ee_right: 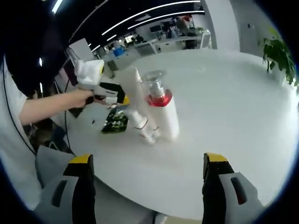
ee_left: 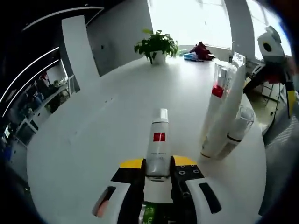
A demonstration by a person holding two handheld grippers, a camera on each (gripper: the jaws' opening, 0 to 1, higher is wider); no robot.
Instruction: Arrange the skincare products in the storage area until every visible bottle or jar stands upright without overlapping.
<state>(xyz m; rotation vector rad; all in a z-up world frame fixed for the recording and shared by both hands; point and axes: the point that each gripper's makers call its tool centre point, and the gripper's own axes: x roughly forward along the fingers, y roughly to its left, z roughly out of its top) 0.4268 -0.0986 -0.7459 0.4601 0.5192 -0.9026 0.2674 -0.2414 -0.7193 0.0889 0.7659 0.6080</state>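
My left gripper is shut on a white tube with a red square label, which points forward over the white round table. To its right a tall white tube, a bottle with a red band and clear cap and a smaller clear-capped bottle stand bunched together, touching. In the right gripper view the same bunch shows mid-table, with the red-banded bottle in front. My right gripper is open and empty, near the table edge.
A potted plant stands at the far side of the table. A green packet lies on the table under the left gripper, which a person's hand holds. The right gripper shows beyond the bunch. Office desks line the background.
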